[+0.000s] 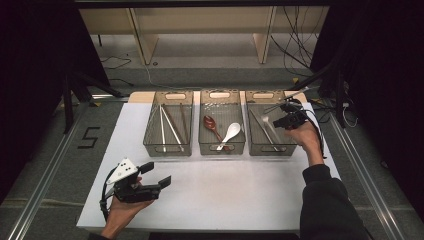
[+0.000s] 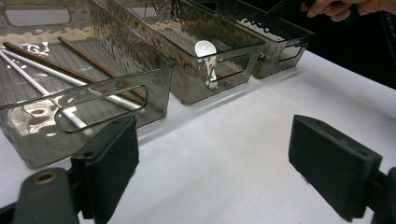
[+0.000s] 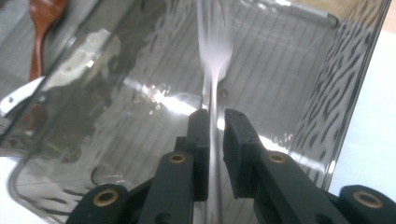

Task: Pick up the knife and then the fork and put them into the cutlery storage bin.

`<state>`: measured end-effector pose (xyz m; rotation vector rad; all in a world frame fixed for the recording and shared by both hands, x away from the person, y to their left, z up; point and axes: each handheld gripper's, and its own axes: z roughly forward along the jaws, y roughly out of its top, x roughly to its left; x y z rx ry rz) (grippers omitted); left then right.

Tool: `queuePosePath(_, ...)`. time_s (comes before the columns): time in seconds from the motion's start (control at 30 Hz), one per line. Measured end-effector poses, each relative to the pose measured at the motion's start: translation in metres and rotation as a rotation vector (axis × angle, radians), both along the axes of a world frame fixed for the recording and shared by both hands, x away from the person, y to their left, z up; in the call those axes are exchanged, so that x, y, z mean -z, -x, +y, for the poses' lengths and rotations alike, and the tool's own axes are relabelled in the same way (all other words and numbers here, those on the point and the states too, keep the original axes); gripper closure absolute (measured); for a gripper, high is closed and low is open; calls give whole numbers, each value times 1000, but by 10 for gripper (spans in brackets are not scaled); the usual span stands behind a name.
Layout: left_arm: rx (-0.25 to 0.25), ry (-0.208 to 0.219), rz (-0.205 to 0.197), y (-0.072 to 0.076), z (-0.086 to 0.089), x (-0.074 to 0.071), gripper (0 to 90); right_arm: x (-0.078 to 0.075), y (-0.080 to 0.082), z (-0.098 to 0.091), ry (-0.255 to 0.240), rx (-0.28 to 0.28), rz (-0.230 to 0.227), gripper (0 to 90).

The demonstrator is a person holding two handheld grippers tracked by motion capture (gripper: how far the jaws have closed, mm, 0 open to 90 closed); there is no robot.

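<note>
- The right gripper hangs over the right-hand bin, jaws pointing down into it.
- In the right gripper view its two black jaws stand close together with a thin gap. A silvery fork runs between them, its handle in the gap and its blurred prongs further on. The left jaw seems to touch the handle; a sliver of space shows at the right jaw, so the pads do not appear to be pressing on it.
- In the high view the right gripper sits at the right bin's far right side, held by the person's right hand, with a dark sleeve behind it.
- That bin is clear grey plastic, the rightmost of three standing side by side across the white table.
- The middle bin holds a brown wooden spoon and a white spoon, lying crossed.
- The left bin holds chopsticks, some white and some brown.
- The left gripper rests at the table's near left, well apart from the bins, in the person's left hand.
- In the left gripper view its jaws stand wide apart with nothing between them, just bare white table, and they face the left bin.
</note>
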<state>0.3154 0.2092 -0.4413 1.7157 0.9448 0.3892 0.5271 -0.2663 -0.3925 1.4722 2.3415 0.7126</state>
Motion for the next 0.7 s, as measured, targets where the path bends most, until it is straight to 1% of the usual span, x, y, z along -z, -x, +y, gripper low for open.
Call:
queuePosePath(0.07,0,-1,1,0,0,0,157,-2,0,1,-11,-3,-3,736)
queuePosePath(0.13,-1,-1,0,0,0,0,157,-3,1,1,-18,-4,-2,724)
queuePosePath(0.23,0,1,1,0,0,0,157,-3,2,1,-20,0,9,676)
queuePosePath(0.33,0,0,1,0,0,0,157,-5,4,2,-23,-5,-7,620)
queuePosePath(0.5,0,-1,2,0,0,0,157,-11,11,7,-55,-12,-29,508)
queuePosePath(0.6,1,-2,2,0,0,0,157,-14,18,10,-76,-31,-55,487)
queuePosePath(0.7,1,-2,2,0,0,0,157,-16,26,13,-110,-39,-84,451)
